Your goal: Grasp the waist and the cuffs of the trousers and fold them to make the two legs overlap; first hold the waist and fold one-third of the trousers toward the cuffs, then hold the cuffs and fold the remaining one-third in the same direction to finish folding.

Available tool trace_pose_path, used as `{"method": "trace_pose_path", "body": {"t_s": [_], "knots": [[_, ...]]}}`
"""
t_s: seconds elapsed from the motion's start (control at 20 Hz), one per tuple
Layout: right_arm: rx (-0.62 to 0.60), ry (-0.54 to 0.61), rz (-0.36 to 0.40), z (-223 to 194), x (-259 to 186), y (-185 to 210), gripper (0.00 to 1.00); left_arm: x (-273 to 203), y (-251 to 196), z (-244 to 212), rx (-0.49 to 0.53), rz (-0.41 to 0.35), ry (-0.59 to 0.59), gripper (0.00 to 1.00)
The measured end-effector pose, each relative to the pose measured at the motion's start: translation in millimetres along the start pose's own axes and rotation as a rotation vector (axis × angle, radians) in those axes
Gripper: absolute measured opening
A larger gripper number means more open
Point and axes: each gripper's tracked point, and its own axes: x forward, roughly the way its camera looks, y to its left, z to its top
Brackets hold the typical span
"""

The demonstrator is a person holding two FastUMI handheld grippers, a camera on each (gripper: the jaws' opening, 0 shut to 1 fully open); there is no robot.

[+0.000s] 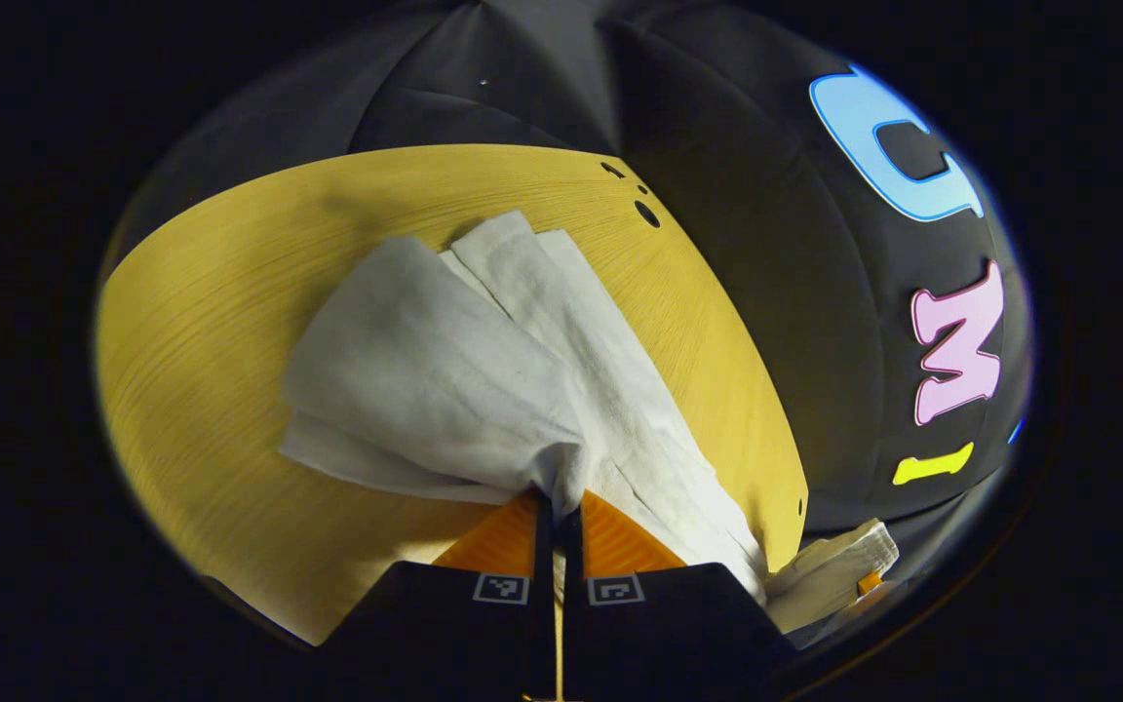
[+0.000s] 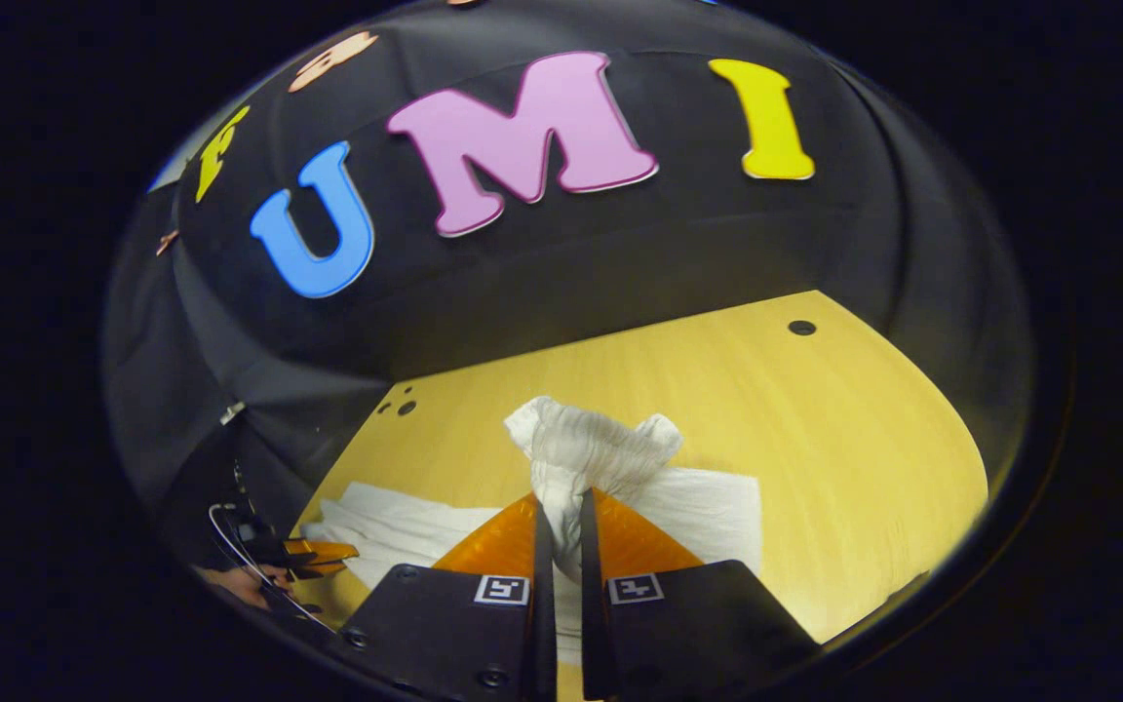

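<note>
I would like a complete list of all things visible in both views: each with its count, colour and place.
trousers: one pair, white, lying partly folded on the table; cloth is pinched in both grippers
table: one, yellow wood with small dark holes near the far edge, under the trousers
booth wall: one, black cloth, behind the table
left gripper: one, shut on the trousers, at the bottom of the left gripper view
right gripper: one, shut on a bunched part of the trousers, at the bottom of the right gripper view

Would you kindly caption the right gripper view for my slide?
Right gripper shut on a bunched end of the white trousers, lifted above the wooden table.
</note>
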Motion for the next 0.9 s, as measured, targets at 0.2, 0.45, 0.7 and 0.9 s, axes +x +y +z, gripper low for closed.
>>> {"method": "trace_pose_path", "body": {"t_s": [0.2, 0.45, 0.7, 0.9], "knots": [[-0.137, 0.119, 0.050, -51.7, 29.7, 39.1, 0.15, 0.8, -1.1, 1.0, -0.006, -0.002, 0.006, 0.07], [-0.264, 0.282, 0.097, -113.7, 45.4, 61.8, 0.15, 0.7, -2.1, 0.9, -0.015, -0.010, 0.008, 0.08], [-0.147, 0.450, 0.250, -162.0, 24.5, 104.0, 0.37, 0.2, -2.1, 1.7, -0.028, -0.026, 0.014, 0.08], [-0.097, 0.446, 0.289, -163.3, 8.2, 117.7, 0.77, 0.1, -2.1, 2.3, -0.042, -0.040, 0.011, 0.08]]}}
